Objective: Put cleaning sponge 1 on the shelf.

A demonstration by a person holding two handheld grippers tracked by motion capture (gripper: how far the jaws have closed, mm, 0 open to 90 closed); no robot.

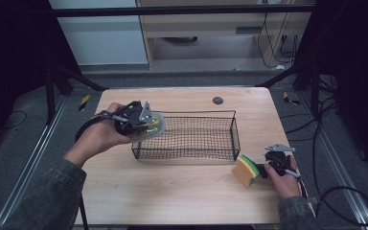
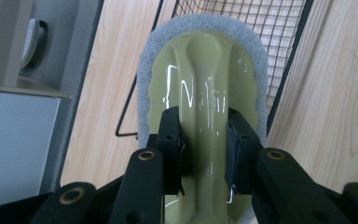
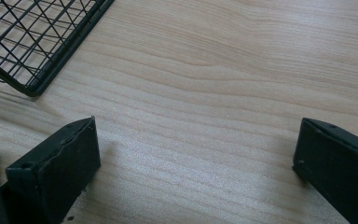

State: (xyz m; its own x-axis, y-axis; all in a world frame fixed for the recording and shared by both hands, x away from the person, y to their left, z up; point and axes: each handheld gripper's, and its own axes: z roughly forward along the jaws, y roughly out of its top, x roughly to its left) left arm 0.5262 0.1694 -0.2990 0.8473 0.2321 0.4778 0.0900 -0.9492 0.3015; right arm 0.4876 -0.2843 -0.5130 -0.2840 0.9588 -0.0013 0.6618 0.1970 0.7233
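On the pale wooden worktop [image 1: 172, 187], ringed by dark floor and cables, my left claw [image 2: 204, 140] clamps a green scrubber [image 2: 200, 79] over the wire basket's [image 1: 191, 139] left end. My right claw [image 3: 196, 158] rests spread apart beside a sponge [image 1: 246, 170].

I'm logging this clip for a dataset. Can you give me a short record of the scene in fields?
setting: wooden table
left gripper: shut on the handle of a green scrubber with a grey pad, held at the left end of the basket
right gripper: open, over bare table, beside the sponge
wire basket: black, mid-table
sponge: yellow and green, on the table right of the basket
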